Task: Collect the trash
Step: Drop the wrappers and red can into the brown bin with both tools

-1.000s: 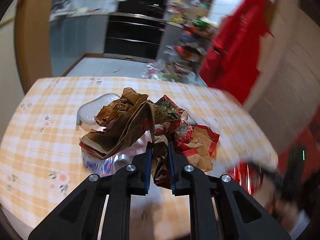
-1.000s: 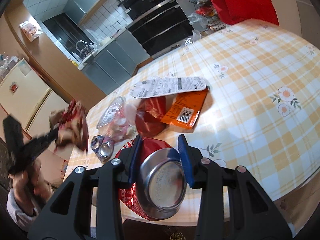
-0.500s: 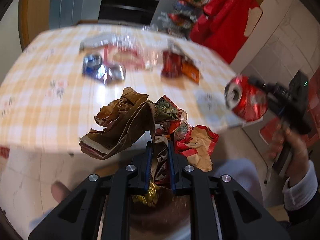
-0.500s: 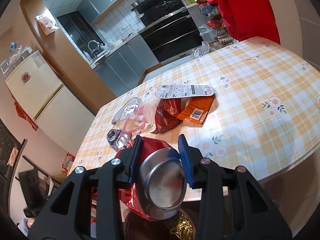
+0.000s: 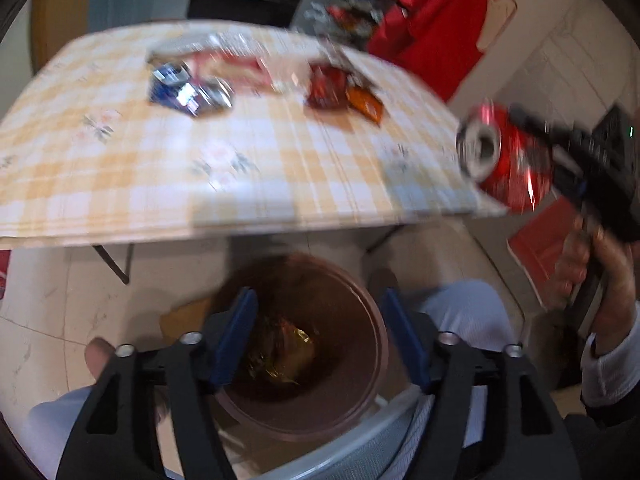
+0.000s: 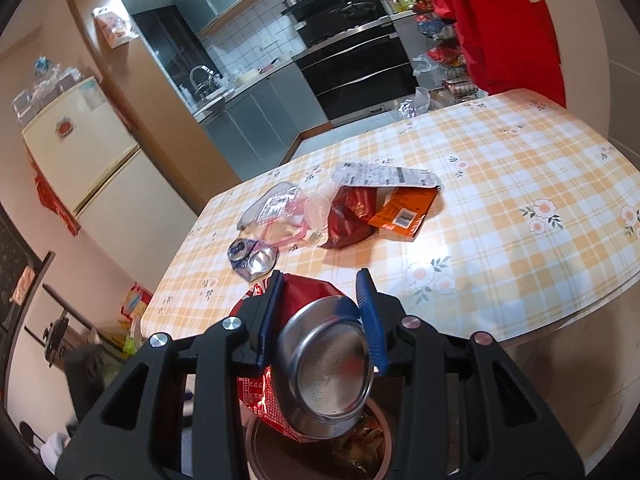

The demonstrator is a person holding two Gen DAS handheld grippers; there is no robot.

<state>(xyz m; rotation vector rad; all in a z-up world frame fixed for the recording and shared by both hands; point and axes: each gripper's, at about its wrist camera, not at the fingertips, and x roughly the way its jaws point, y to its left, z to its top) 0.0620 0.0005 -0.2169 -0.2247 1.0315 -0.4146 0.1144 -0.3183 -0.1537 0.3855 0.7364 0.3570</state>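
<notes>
The table [image 6: 520,184] fills most of what I see, covered in a yellow-and-white check cloth with small flower prints. Trash lies on it in a loose cluster toward the far left part: a white printed wrapper [image 6: 386,176] at the back, a clear plastic bag [image 6: 280,212] with pink print to its left, a dark red foil packet [image 6: 350,216] touching an orange packet [image 6: 404,212] on its right, and nearest me a flattened blue can [image 6: 252,260].

Below the table edge, on the floor between my operator's knees, stands the brown bin [image 5: 360,360]. Crumpled wrappers [image 5: 284,348], gold and brown, lie at its bottom; blur keeps me from telling more.

My left gripper [image 5: 316,332] hangs directly over the bin mouth, pointing down into it. Its jaws are opening, blue pads wide apart, nothing between them.

My right gripper [image 6: 320,312] pinches a crushed red can [image 6: 316,360] across its body, silver end facing the camera. In the right wrist view the can sits above the bin's rim; in the left wrist view it is off to the right, beside the table edge. The person's hand [image 5: 596,280] grips that tool's handle, a white cuff [image 5: 612,368] at the wrist.
</notes>
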